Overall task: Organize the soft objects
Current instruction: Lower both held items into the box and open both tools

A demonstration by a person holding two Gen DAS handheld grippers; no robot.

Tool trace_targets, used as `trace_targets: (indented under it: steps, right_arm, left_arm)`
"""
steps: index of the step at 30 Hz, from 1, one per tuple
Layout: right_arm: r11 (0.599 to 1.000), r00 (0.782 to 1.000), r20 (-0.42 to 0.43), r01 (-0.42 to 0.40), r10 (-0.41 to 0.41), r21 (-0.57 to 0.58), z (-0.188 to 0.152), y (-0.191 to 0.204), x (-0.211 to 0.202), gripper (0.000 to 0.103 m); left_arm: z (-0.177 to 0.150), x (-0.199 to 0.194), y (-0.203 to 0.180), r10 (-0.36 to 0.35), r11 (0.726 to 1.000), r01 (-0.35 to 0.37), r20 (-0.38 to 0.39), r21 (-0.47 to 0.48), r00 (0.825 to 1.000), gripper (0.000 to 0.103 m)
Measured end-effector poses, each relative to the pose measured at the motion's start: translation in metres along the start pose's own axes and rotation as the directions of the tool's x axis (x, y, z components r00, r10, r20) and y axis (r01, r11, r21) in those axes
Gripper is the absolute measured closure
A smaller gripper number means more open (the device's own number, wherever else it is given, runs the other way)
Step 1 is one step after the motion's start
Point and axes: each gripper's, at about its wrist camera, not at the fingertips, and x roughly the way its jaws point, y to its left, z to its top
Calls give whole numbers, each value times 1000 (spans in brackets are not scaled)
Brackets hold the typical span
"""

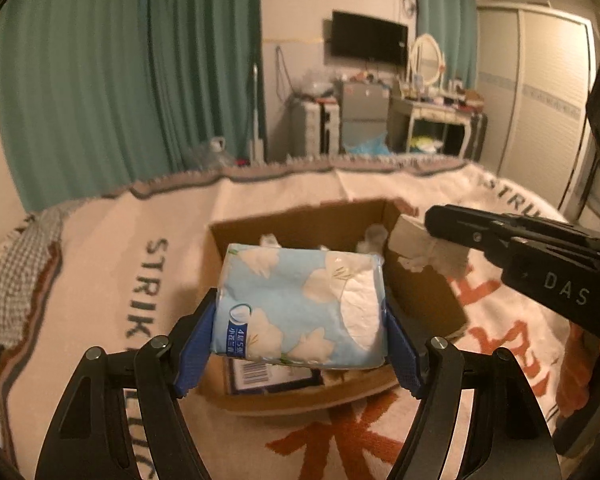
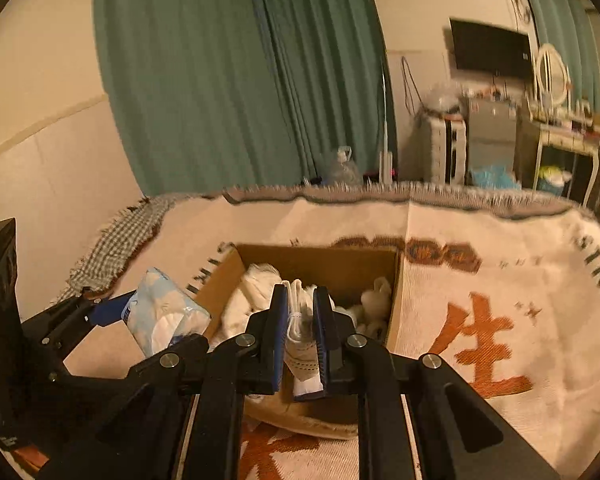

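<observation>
Our left gripper point(image 1: 300, 316) has its blue pads clamped on the short ends of a blue floral tissue pack point(image 1: 300, 304), whose long axis runs straight across between the fingers. The pack hangs over the near half of the open cardboard box point(image 1: 300, 224), so we judge the coming move is mostly downward, with little travel forward. Our right gripper point(image 2: 300, 320) is closed on a bunched white sock-like cloth point(image 2: 300, 312), held over the box's near-right rim and slightly nearer the opening. The left wrist view shows the right gripper reaching in from the right with the cloth at the box corner; it hides most of the box floor behind the pack. The right wrist view shows white soft items point(image 2: 252, 292) already inside and the tissue pack off to the left, just outside the box's left wall. The box sits on a printed blanket point(image 2: 500, 280).
</observation>
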Motion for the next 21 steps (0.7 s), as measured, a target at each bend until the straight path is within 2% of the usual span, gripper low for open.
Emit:
trace_targets:
  steps: [3, 8, 9, 10, 11, 13, 18, 21]
  right_arm:
    - [1000, 999, -39, 8, -8, 7, -9, -12, 26, 90]
    - [1000, 999, -42, 15, -14, 17, -12, -28, 50, 89]
    - [1000, 999, -48, 25, -24, 10, -11, -29, 54, 87]
    - [1000, 998, -51, 29, -29, 6, -9, -31, 57, 80]
    - [999, 998, -49, 35, -35, 7, -8, -32, 58, 65]
    - [998, 998, -39, 56, -55, 21, -5, -37, 58, 45]
    - [996, 996, -15, 84, -84, 26, 2, -37, 40, 45]
    - [996, 996, 12, 91, -91, 16, 9, -31, 17, 45]
  left_arm:
    - [-5, 23, -3, 0, 1000, 0, -14, 19, 1000, 29]
    - [-9, 39, -6, -18, 1000, 18, 14, 13, 1000, 27]
    - [-8, 43, -7, -13, 1000, 12, 11, 15, 1000, 23]
    - [-8, 44, -9, -1, 1000, 1, 7, 16, 1000, 18]
    - [-8, 45, -10, 17, 1000, -17, 4, 15, 1000, 17]
    - [-8, 46, -11, 37, 999, -37, 0, 13, 999, 17]
    - [-1, 35, -6, 65, 998, -65, -8, -15, 998, 17]
    - [7, 11, -6, 80, 997, -80, 19, -15, 997, 17]
